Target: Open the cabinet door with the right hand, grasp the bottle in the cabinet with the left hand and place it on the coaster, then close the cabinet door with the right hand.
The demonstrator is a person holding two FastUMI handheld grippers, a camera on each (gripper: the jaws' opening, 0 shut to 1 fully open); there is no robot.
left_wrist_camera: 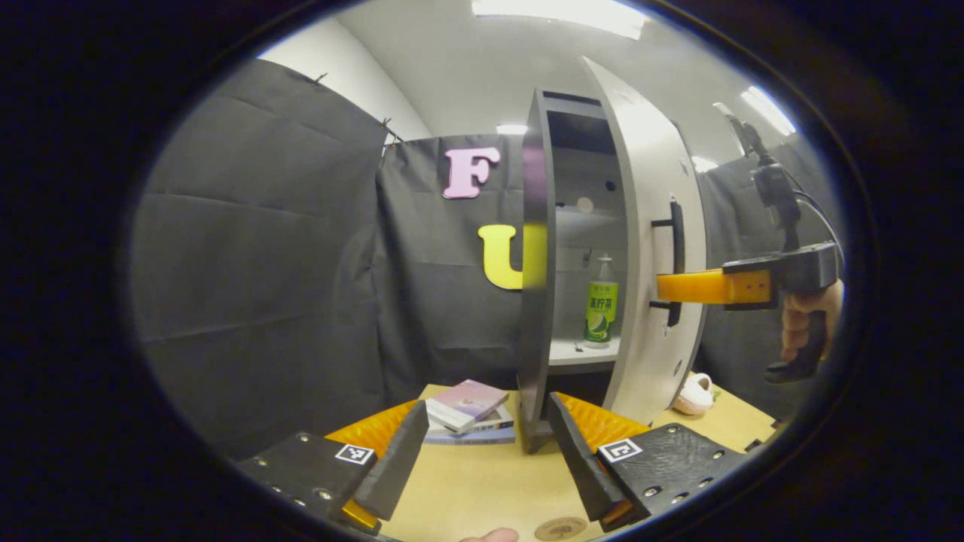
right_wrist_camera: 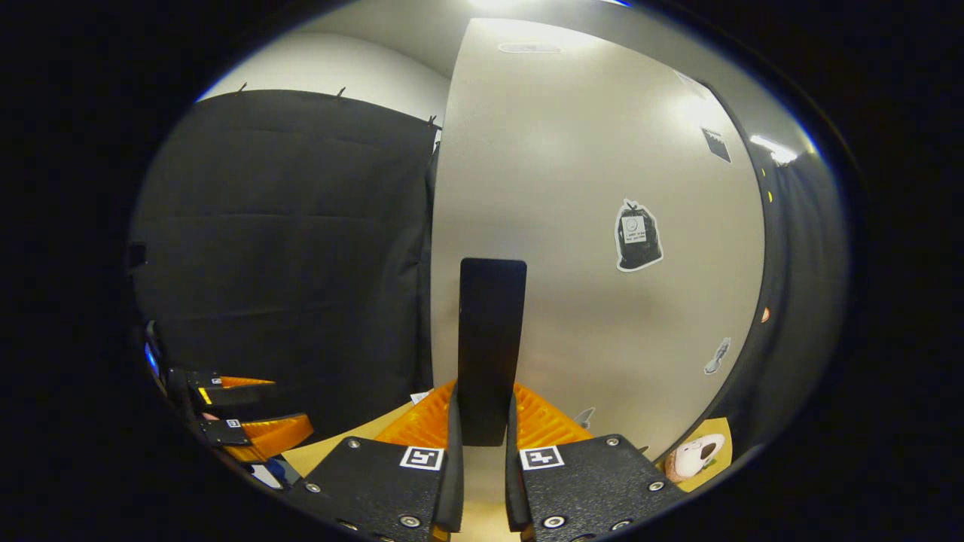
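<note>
We see the right tool clamped on the cabinet door's black bar handle, both fingers pressing its sides. From the left gripper view the right tool reaches in horizontally from the right, a hand wrapped on its pistol grip, fingers level with the handle.

Cabinet door is a flat pale-grey panel, smooth and slightly glossy, swung partly open; stickers on its face in the right gripper view. Cabinet carcass is dark grey with a light interior and shelves.

Bottle stands upright on the lower shelf inside the opening: clear plastic, green label, pale cap. Nothing touching it.

Left tool sits low over the wooden worktop, fingers spread wide apart, holding nothing, pointed at the cabinet's base. In the right gripper view it shows at lower left, also apart.

Round coaster, brown, lies flat on the worktop near the bottom edge of the left gripper view. Stack of books lies left of the cabinet; a small plush toy lies to its right.
</note>
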